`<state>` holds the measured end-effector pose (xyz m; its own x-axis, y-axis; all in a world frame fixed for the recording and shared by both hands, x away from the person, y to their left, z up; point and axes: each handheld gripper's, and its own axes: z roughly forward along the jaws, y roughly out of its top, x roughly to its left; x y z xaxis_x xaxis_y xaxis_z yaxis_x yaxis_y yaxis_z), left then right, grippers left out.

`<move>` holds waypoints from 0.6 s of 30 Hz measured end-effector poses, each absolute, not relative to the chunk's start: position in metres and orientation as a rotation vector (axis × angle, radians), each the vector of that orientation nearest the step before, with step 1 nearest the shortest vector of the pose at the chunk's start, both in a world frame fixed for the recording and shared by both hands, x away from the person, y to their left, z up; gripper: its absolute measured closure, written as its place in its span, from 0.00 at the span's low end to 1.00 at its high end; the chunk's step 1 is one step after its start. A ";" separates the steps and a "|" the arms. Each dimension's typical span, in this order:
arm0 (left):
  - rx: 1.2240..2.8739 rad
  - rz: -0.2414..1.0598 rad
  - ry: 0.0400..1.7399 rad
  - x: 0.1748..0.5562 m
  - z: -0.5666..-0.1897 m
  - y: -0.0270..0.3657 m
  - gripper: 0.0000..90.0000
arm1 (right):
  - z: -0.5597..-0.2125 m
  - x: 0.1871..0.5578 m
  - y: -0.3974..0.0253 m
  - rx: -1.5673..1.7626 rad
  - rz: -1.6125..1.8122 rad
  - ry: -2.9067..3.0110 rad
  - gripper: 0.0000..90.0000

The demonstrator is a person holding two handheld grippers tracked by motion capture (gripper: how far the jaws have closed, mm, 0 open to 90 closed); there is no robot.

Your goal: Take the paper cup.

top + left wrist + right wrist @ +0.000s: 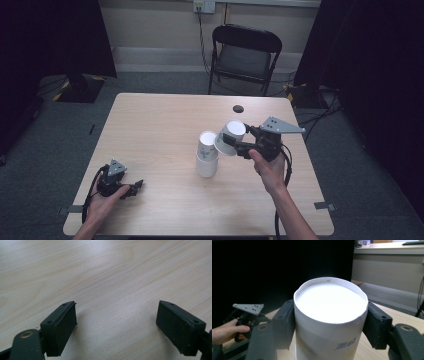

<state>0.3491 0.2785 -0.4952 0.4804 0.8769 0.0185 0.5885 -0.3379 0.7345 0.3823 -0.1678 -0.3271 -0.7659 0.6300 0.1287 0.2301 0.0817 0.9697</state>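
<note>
Paper cup [231, 136], white with blue print on its wall, is held off the desk [160, 125] in the right tongs [239, 144], tilted, just above and to the right of a stack of like paper cups [207, 156] standing near the desk's middle. Judged from this, the work is cup stacking and is part done: at least two cups are seen nested in the stack, and the held cup is not yet seated on it. Lowering and release appear to remain.

In the right gripper view the right tongs are clamped on the cup [329, 322], one pad against each side of its wall. The left tongs [131, 189] rest low near the desk's front left corner; their jaws are spread wide over bare wood, nothing held or touched.
</note>
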 end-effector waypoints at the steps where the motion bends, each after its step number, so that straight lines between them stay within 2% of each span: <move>1: 2.055 0.550 1.193 0.349 -0.493 0.279 0.19 | -0.329 0.381 -0.170 0.865 1.732 2.043 0.39; 8: 1.941 0.589 1.137 0.341 -0.480 0.277 0.22 | -0.347 0.367 -0.175 0.892 1.717 2.067 0.39; 18: 1.921 0.562 1.019 0.334 -0.471 0.260 0.24 | -0.367 0.358 -0.168 0.926 1.696 2.136 0.39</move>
<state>0.3339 0.2596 -0.4706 0.5636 0.8260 -0.0062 0.4350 -0.2904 0.8523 0.3583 -0.1682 -0.3674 -0.7627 0.6209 0.1808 0.3167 0.1149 0.9415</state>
